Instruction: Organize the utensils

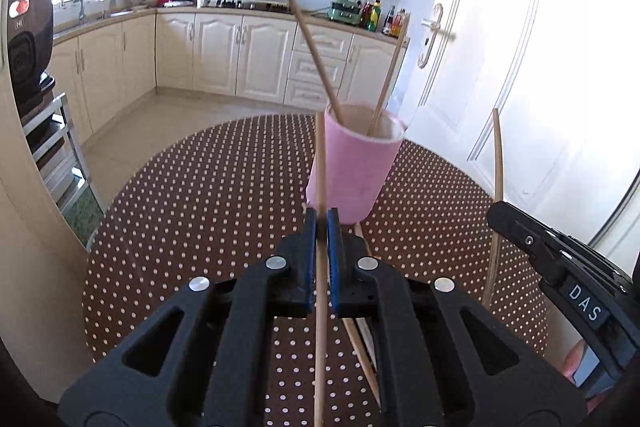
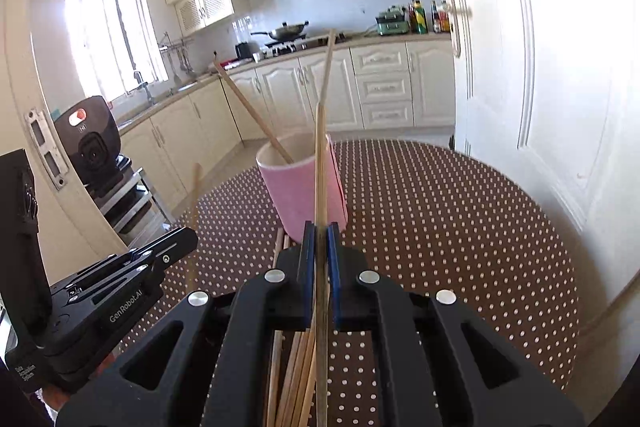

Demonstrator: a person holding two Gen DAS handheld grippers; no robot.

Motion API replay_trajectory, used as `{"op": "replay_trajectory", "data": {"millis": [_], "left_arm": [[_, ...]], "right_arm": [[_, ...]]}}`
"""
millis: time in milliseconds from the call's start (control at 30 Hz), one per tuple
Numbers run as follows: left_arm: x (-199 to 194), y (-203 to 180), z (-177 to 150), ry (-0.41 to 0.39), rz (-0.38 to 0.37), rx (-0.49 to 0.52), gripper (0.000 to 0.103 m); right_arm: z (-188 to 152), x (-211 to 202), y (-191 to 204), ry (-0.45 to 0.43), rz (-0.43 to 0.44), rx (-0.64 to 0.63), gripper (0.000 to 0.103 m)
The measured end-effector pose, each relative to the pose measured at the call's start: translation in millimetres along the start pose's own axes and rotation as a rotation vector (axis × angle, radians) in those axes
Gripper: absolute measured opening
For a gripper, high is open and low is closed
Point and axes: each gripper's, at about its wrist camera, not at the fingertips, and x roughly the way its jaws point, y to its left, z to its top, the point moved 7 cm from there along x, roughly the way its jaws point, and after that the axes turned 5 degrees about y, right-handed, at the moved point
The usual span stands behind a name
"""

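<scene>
A pink cup (image 1: 354, 171) stands on the brown dotted table (image 1: 192, 211), just beyond my left gripper (image 1: 321, 223). That gripper is shut on a wooden chopstick (image 1: 320, 155), held upright in front of the cup. Two chopsticks (image 1: 314, 51) lean inside the cup. My right gripper (image 2: 321, 231) is shut on another chopstick (image 2: 321, 163), also upright before the cup (image 2: 296, 191). Loose chopsticks (image 2: 294, 371) lie on the table (image 2: 448, 227) under it. Each gripper shows at the edge of the other's view: the right gripper (image 1: 498, 213), the left gripper (image 2: 191, 237).
A white door (image 1: 540, 87) stands close beyond the table's right edge. At the left, a black appliance (image 2: 90, 139) sits on a metal rack (image 2: 128, 195) beside the table. Cream kitchen cabinets (image 1: 256, 55) line the far wall across an open floor.
</scene>
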Motion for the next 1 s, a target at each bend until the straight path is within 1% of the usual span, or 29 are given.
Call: {"op": "replay_trajectory", "data": {"millis": [267,367,433,567,733,800,867,900,933,967,1000], "left_arm": [[-14.7,-13.5,15.7,-0.055,0.001,0.025,0.005],[-15.4,-15.3,14.4,-0.061,0.008,0.045,0.005],[-11.7,-12.9,9.2,-0.031,-0.005,0.048,0.005],[-2.9,0.3,-0.3,0.019,-0.007,0.013,0.005],[6.5,14.2,-16.0,0.071,0.018,-0.007,0.006],[13.7,22.1,-23.8,0.106,0.03,-0.02,0.007],[23.3,26.2,-29.3,0.151,0.032,-0.03,0.017],[27.8,29.4,-32.3,0.169,0.034,-0.044,0.04],[29.8,32.4,-33.7,0.165,0.038,-0.058,0.059],[30.5,34.0,-35.0,0.159,0.046,-0.063,0.059],[33.6,35.2,-36.9,0.171,0.062,-0.059,0.059]], "right_arm": [[15.6,-13.0,5.4,-0.058,0.012,-0.016,0.005],[16.9,-15.2,5.4,-0.067,0.01,-0.016,0.005],[14.9,-14.9,4.2,-0.063,0.012,-0.013,0.005],[10.9,-12.0,3.4,-0.049,0.015,-0.004,0.005],[9.8,-7.4,3.3,-0.037,0.013,-0.004,0.005],[8.6,-5.0,2.2,-0.029,0.017,0.005,0.005],[8.8,-2.0,0.5,-0.02,0.018,0.011,0.005],[8.7,-1.3,0.1,-0.018,0.019,0.014,0.005],[8.9,-0.5,0.1,-0.015,0.021,0.013,0.005],[9.1,0.4,0.1,-0.013,0.02,0.009,0.005],[9.2,1.6,-0.3,-0.011,0.017,0.009,0.005]]}}
